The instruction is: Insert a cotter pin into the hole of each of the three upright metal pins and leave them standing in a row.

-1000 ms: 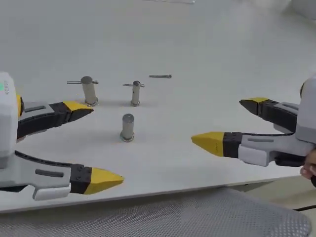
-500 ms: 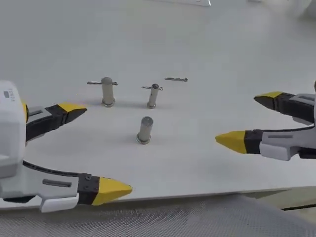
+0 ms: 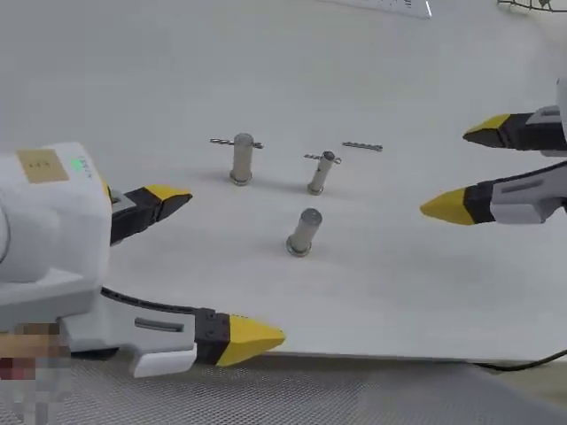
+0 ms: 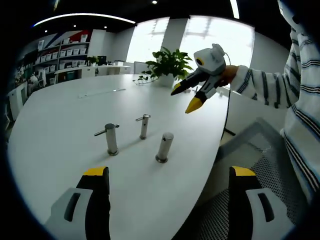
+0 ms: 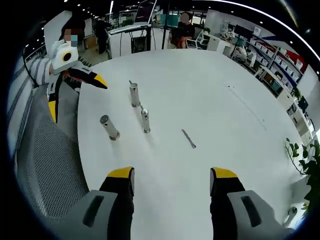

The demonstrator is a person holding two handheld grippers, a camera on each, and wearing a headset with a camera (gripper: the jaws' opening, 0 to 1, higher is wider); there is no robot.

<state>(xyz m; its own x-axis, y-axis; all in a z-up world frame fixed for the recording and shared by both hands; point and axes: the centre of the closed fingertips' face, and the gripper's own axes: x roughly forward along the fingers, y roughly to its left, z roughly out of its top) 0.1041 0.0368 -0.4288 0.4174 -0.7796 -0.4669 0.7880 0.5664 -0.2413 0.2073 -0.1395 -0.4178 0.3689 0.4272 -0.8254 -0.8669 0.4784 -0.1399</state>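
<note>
Right gripper (image 3: pixel 445 173) has neared thin loose steel cotter pin (image 3: pixel 362 146) beyond bare cylindrical steel pin (image 3: pixel 303 232); it and left gripper (image 3: pixel 235 265) gape empty. We count two rear pins (image 3: pixel 241 159) cottered.

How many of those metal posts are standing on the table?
3. Two stand at the back side by side, the left post and the right post, each with a thin pin through its top; the third post stands nearer the person, bare. None looks hidden.

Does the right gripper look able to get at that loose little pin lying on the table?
Probably yes. The right gripper is open and empty, with bare table between it and the loose cotter pin; the nearest upright pin stands to one side.
</note>
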